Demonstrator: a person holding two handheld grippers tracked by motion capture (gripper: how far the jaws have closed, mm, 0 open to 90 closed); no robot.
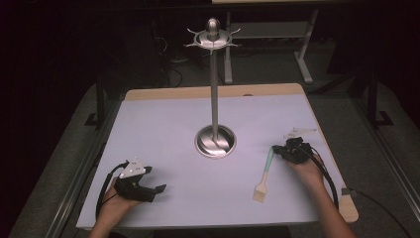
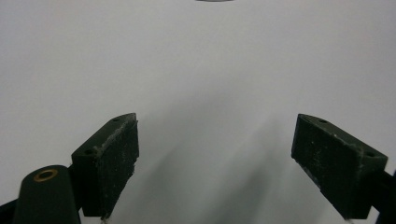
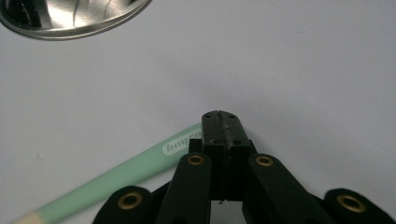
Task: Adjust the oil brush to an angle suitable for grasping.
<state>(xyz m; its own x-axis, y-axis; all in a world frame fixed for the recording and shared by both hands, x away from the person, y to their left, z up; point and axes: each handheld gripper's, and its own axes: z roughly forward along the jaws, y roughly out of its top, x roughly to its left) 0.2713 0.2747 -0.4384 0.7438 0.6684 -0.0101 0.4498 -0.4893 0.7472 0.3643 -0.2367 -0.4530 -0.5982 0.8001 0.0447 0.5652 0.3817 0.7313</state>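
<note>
My right gripper (image 3: pixel 220 122) had its jaws clamped on the green brush handle (image 3: pixel 116 175); left gripper (image 2: pixel 215 158) sat wide apart over bare table (image 1: pixel 163 124), near the stand base (image 1: pixel 215 141)

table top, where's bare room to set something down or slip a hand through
The table is bare across its far-left part, and between the left gripper and the brush. Tightest spot: near right, where the right gripper meets the brush beside the stand's base.
</note>
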